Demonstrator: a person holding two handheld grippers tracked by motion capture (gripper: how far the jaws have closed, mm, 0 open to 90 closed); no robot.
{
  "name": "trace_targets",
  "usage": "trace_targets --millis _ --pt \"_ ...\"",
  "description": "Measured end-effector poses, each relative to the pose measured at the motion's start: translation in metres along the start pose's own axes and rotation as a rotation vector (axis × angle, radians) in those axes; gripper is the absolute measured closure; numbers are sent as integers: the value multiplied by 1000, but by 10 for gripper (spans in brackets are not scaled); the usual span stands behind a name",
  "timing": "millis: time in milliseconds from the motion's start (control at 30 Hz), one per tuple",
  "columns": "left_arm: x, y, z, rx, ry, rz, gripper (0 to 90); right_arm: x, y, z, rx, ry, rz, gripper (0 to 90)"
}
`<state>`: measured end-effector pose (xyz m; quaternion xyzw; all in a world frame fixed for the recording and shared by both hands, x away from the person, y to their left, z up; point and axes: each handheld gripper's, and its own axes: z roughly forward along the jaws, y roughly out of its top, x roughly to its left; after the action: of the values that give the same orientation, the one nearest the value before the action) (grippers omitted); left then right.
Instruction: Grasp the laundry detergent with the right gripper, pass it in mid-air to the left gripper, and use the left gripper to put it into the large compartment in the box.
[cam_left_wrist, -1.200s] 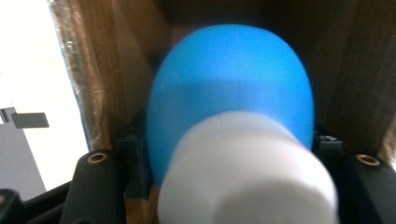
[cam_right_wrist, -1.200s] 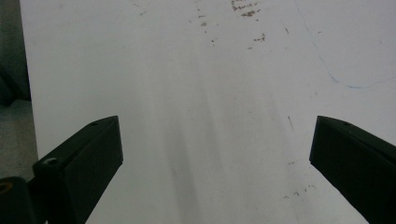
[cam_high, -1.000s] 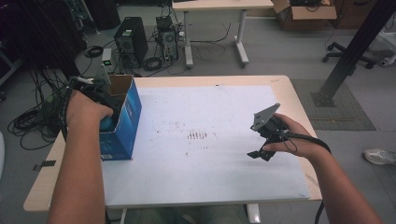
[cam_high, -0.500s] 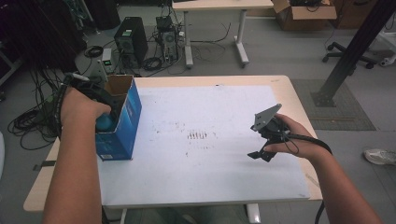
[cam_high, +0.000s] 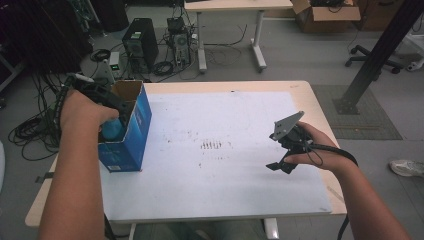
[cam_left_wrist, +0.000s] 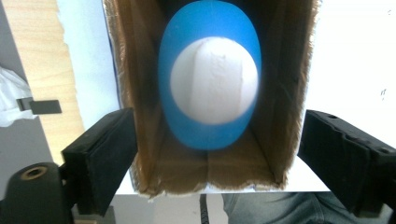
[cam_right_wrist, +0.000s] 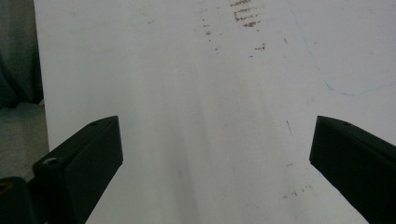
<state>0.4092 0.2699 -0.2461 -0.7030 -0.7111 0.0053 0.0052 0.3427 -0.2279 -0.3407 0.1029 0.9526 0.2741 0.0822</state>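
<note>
One blue bottle with a white cap (cam_left_wrist: 209, 86) stands inside the blue carton (cam_high: 131, 131) at the tabletop's (cam_high: 240, 197) left edge; the left gripper (cam_left_wrist: 210, 158), jaws just opening, hovers released above it. Right gripper (cam_high: 278, 162) rests open.

Your left gripper (cam_high: 102, 97) hangs over the open blue box (cam_high: 131, 131), apparently clear of the blue bottle (cam_high: 113, 129) inside; your right gripper (cam_high: 281, 159) hovers well right of that box.
</note>
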Motion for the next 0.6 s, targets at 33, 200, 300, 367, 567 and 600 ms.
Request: trace_targets --millis 33,200,300,367,567,600 --pt "-1 -1 -2 4 3 1 100 0 0 0 1 -2 -2 28" --pt "-4 -6 -14 -13 15 31 61 1 1 -2 -4 -2 -8 28" --pt "-7 -9 -20 -16 18 43 43 2 1 -3 -4 -3 -9 28" --pt "-9 -11 -23 -19 18 53 27 2 2 -4 -5 -5 -7 28" --pt "-20 -16 -36 -32 23 106 2 4 2 -8 -6 -9 -11 28" --pt "-23 -16 -38 -36 25 119 2 4 2 -9 -8 -10 -12 28"
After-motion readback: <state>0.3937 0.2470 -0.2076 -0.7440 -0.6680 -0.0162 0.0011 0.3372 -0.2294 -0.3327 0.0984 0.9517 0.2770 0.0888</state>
